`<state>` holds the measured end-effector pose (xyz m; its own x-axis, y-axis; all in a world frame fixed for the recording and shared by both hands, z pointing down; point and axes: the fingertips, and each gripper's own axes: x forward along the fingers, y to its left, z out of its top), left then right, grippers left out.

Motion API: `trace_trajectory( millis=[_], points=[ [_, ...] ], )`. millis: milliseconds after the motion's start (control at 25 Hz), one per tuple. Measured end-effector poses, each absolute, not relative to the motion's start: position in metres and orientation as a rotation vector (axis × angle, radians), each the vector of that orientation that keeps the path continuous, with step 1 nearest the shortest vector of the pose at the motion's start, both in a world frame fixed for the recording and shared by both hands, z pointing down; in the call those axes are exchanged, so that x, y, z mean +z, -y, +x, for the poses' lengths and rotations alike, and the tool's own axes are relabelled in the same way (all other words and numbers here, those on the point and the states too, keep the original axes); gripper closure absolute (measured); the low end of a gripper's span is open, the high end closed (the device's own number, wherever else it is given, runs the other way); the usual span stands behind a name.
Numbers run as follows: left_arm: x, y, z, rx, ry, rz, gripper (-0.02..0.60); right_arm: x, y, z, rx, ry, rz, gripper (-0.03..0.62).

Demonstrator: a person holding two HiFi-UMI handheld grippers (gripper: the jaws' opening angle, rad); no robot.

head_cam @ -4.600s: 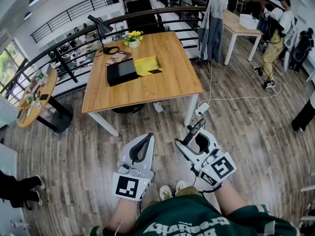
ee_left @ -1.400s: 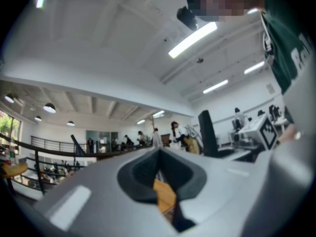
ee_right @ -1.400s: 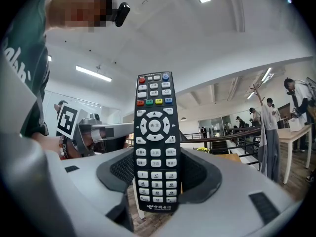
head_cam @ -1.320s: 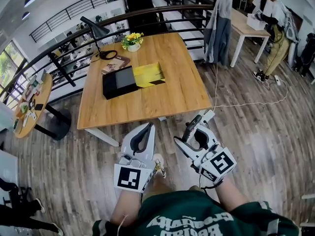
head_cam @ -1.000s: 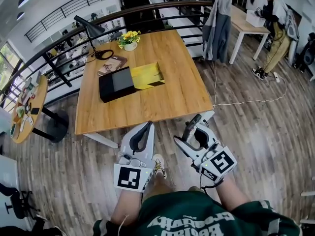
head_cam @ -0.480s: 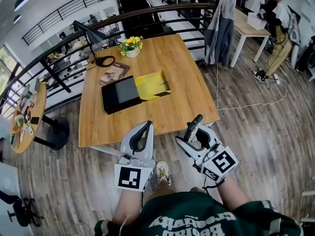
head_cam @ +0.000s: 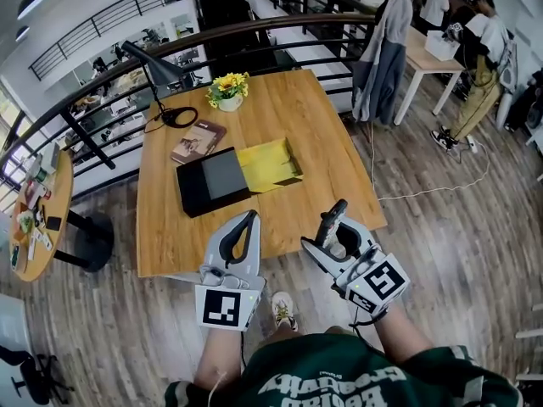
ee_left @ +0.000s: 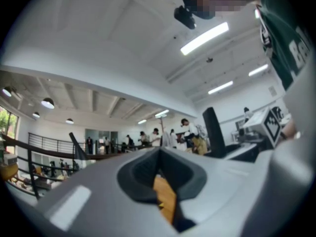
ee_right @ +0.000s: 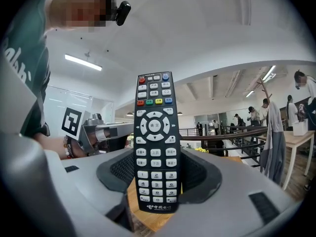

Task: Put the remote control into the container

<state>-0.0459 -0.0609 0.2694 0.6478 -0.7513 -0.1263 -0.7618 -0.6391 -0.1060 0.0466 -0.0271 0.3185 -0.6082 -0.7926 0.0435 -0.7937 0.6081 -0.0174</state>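
Observation:
In the right gripper view a black remote control (ee_right: 155, 142) stands upright between the jaws, buttons facing the camera, with my right gripper (ee_right: 156, 184) shut on its lower end. From the head view, the right gripper (head_cam: 336, 216) holds the remote (head_cam: 333, 219) above the near edge of the wooden table (head_cam: 297, 125). An open yellow container (head_cam: 268, 164) lies mid-table, butted against a black box (head_cam: 211, 181). My left gripper (head_cam: 246, 224) hovers over the table's near edge. Its jaws (ee_left: 160, 157) are shut with nothing between them.
A book (head_cam: 197, 141), a pot of yellow flowers (head_cam: 227, 90) and a black desk lamp (head_cam: 158, 67) sit at the table's far left. A railing runs behind the table. A coat (head_cam: 383, 47) hangs at the right, and people (head_cam: 478, 66) stand by another table.
The person has walked up to the table, which now lies closer in the head view. Both grippers have come from over the floor to over its near edge, with the remote still held.

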Motion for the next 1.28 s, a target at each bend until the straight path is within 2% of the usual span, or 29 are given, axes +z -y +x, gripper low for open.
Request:
trace_trajectory(
  millis=[1280],
  points=[
    [0.28,0.166,-0.08,0.089,-1.232,-2.714,0.584,0.315,0.138,0.015,0.008,2.779,1.446,0.344]
  ],
)
